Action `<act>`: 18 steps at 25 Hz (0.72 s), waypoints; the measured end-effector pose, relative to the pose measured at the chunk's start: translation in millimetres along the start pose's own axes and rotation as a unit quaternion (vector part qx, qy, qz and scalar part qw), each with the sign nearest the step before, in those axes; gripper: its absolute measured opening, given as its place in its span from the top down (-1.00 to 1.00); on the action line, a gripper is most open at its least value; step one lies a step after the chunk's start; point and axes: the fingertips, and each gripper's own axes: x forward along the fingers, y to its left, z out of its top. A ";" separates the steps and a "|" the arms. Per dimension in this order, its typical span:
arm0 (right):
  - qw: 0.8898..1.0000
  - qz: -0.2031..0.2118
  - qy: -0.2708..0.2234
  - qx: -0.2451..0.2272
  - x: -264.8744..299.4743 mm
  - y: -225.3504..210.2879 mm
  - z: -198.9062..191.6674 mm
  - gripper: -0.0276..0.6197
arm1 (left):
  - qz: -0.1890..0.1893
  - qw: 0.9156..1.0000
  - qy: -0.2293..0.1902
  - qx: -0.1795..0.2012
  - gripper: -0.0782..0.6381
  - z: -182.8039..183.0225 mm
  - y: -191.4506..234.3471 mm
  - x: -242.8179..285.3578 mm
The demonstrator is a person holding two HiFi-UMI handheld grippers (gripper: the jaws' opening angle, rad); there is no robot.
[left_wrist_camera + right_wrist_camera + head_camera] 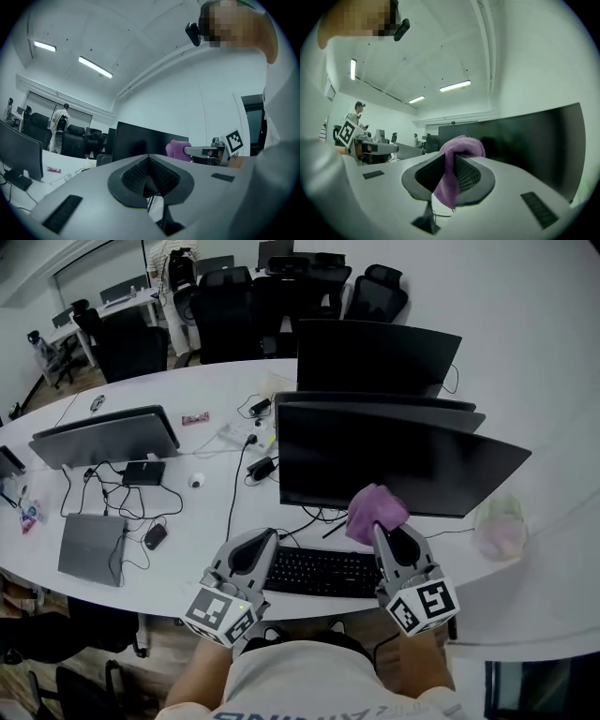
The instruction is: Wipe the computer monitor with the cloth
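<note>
A dark computer monitor (pixel 389 460) stands on the white desk in front of me, its screen also filling the right of the right gripper view (pixel 534 140). My right gripper (pixel 387 532) is shut on a purple cloth (pixel 375 511), which bunches above the jaws just below the screen's lower edge; the cloth (pixel 457 161) hangs between the jaws. My left gripper (pixel 251 553) is shut with nothing in it, held over the keyboard's left end. From the left gripper view the monitor (pixel 140 143) and the cloth (pixel 177 150) show beyond the closed jaws.
A black keyboard (pixel 323 573) lies under the grippers. More monitors (pixel 375 357) stand behind, and another (pixel 103 437) with a laptop (pixel 89 547), mouse (pixel 155 536) and cables at left. A clear container (pixel 502 526) sits at right. Office chairs (pixel 234 306) line the far side.
</note>
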 end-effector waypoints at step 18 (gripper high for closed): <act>0.996 -0.070 -0.063 -0.014 -63.4 -48.8 61.3 0.71 | -0.047 0.999 -0.014 0.015 0.76 18.7 -35.4 41.3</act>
